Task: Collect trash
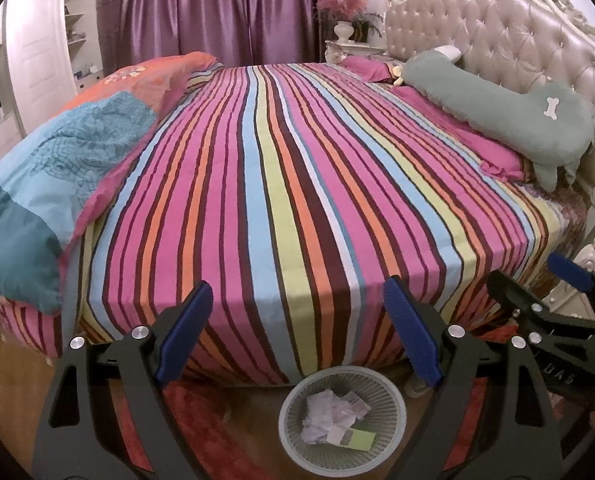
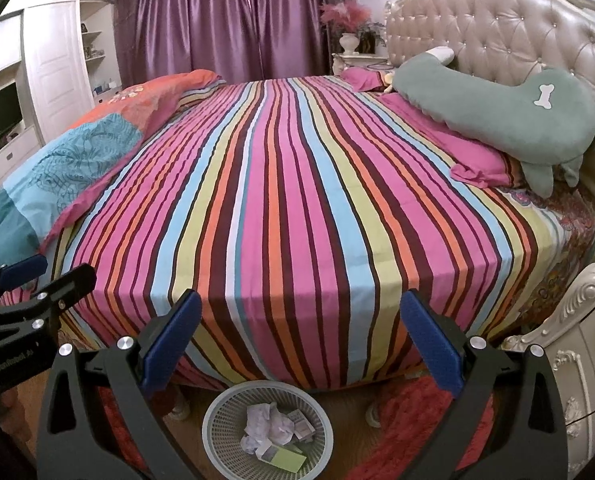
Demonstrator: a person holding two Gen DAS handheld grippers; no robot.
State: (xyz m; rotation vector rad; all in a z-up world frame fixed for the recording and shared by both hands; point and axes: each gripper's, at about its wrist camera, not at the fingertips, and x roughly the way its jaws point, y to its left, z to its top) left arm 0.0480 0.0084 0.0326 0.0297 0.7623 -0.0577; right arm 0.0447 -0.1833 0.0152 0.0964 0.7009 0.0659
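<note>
- Far left of the left wrist view: a blue and orange quilt point(image 1: 57, 160) lies bunched along the edge of the bed point(image 1: 297, 180), pushed aside so the striped sheet is bare.
- Lower left to lower centre of that view: the left tool point(image 1: 297, 332) hangs above the near bed edge with its blue pads spread wide and nothing between them, released.
- Bottom centre: a woven wastebasket point(image 1: 342, 420) stands on the floor just below the bed edge, between the two fingers in the picture. It holds the trash point(image 1: 333, 416): crumpled paper, some small packets and a green card. It seems set there so that things picked off the bed can be dropped straight in.
- I see no loose litter on the sheet, so the collecting looks about done.
- Lower centre of the right wrist view: the right tool point(image 2: 297, 340) is likewise spread and empty, over the same basket.
- Right side: a green dog-shaped cushion point(image 1: 497, 108) leans on pink pillows against the tufted headboard point(image 1: 517, 20).
- Lower right of the right wrist view: a carved nightstand point(image 2: 577, 360) sits just beside the bed.
</note>
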